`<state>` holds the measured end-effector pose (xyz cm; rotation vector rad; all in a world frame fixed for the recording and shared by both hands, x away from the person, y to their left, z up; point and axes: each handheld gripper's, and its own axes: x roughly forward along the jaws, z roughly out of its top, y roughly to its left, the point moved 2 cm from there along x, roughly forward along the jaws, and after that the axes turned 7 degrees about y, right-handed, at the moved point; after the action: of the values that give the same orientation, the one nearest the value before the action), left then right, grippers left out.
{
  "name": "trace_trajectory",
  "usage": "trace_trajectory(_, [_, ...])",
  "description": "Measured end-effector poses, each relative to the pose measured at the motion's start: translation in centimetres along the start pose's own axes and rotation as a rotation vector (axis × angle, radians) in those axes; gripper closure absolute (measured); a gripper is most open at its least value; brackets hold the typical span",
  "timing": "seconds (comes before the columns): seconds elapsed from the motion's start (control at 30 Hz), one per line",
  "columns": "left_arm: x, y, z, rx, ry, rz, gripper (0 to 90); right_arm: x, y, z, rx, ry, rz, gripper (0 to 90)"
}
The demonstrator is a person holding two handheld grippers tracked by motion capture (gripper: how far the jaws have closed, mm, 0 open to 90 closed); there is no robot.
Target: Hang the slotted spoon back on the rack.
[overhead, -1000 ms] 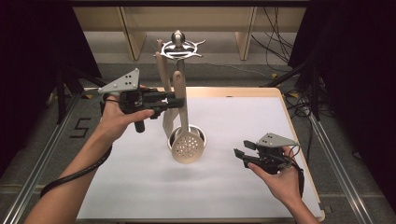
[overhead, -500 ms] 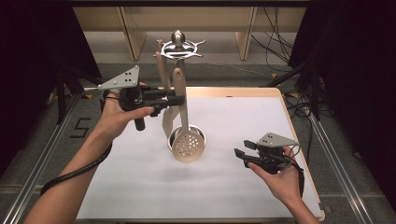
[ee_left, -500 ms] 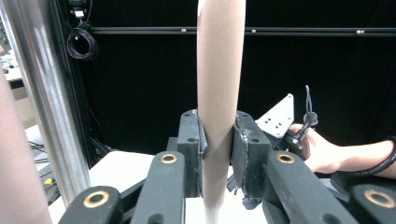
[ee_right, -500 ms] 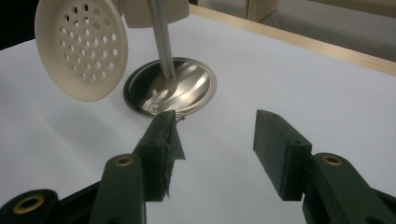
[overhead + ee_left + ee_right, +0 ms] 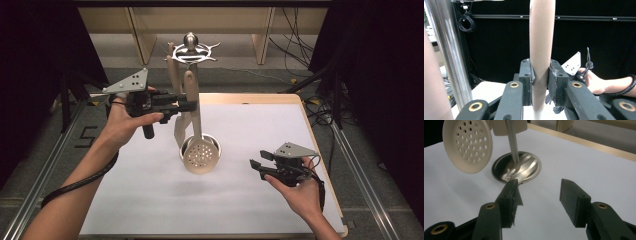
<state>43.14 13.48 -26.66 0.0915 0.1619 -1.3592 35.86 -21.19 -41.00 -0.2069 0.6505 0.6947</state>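
Left fingers (image 5: 555,80): clamped on skimmer handle (image 5: 540,50), pads pressing both sides.
Right gripper (image 5: 537,195): jaws apart, nothing between, low over white mat (image 5: 150,200).
Room: bare mat around right gripper; mat edge just beyond it.
Skimmer (image 5: 201,155): hangs beside stand pole (image 5: 512,142), head over round base (image 5: 524,170).
Change: none, both hands unmoved.
Left gripper (image 5: 187,105): held level, raised.

High view overhead facing forward, gripper views close, sharing skimmer (image 5: 200,155)

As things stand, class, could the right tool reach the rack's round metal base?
Probably yes: the right tool stands open, and bare white mat lies between it and the base; only the hanging skimmer crowds one side.
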Motion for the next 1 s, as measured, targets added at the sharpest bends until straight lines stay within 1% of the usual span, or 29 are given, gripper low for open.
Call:
trace_trajectory(0.03, [-0.01,0.05,0.04,0.002,0.001,0.001,74.5,0.09,-0.09,-0.02,-0.011,-0.007,-0.004,49.9])
trace_trajectory(0.07, [-0.01,0.08,0.09,0.002,0.000,0.000,74.5,0.11,-0.08,-0.03,-0.008,-0.004,0.000,49.9])
trace_trajectory(0.1, [0.00,0.10,0.14,0.003,0.002,0.001,74.5,0.08,-0.16,-0.03,-0.014,-0.004,-0.010,49.9])
trace_trajectory(0.17, [0.07,0.16,0.20,0.003,0.002,-0.003,74.5,0.12,-0.07,-0.07,0.002,0.001,0.003,49.9])
trace_trajectory(0.3, [0.25,0.27,0.13,-0.006,0.003,-0.008,74.5,0.10,-0.12,-0.07,0.001,-0.001,0.002,49.9])
trace_trajectory(0.37, [0.25,0.37,0.10,-0.007,0.001,-0.007,74.5,0.06,-0.05,-0.06,0.007,0.000,0.004,49.9])
trace_trajectory(0.4, [0.25,0.40,0.10,-0.009,0.001,-0.005,74.5,0.07,-0.19,-0.06,-0.013,-0.005,-0.007,49.9])
trace_trajectory(0.47, [0.22,0.47,0.08,-0.010,0.003,-0.004,74.5,0.11,-0.19,-0.04,-0.012,-0.017,-0.010,49.9])
trace_trajectory(0.63, [0.20,0.57,0.21,-0.011,0.004,-0.004,74.5,0.12,-0.20,-0.05,-0.012,-0.013,-0.010,49.9])
trace_trajectory(0.67, [0.20,0.60,0.25,-0.011,0.001,-0.004,74.5,0.08,-0.09,-0.04,0.004,-0.005,-0.001,49.9])
trace_trajectory(0.7, [0.18,0.65,0.27,-0.009,0.000,-0.006,74.5,0.11,-0.14,-0.04,-0.008,-0.004,-0.001,49.9])
trace_trajectory(0.73, [0.18,0.68,0.29,-0.009,-0.001,-0.006,74.5,0.08,-0.14,-0.04,-0.008,0.000,-0.002,49.9])
trace_trajectory(0.77, [0.17,0.72,0.29,-0.012,-0.002,-0.005,74.5,0.11,0.05,-0.07,0.016,-0.001,0.004,49.9])
trace_trajectory(0.8, [0.16,0.74,0.29,-0.015,-0.003,-0.006,74.5,0.11,0.07,-0.08,0.018,0.000,0.004,49.9])
trace_trajectory(0.83, [0.13,0.81,0.27,-0.013,-0.002,-0.005,74.5,0.13,-0.07,-0.06,0.001,-0.004,-0.002,49.9])
trace_trajectory(0.9, [0.11,0.86,0.26,-0.013,-0.003,-0.005,74.5,0.14,-0.21,-0.09,-0.015,-0.004,-0.007,49.9])
trace_trajectory(0.93, [0.11,0.86,0.26,-0.014,-0.003,-0.004,74.5,0.26,-0.18,-0.10,-0.011,-0.017,-0.009,49.9])
trace_trajectory(1.0, [0.12,0.88,0.26,-0.015,-0.001,-0.005,74.5,0.18,-0.17,-0.08,-0.013,-0.009,-0.005,49.9])
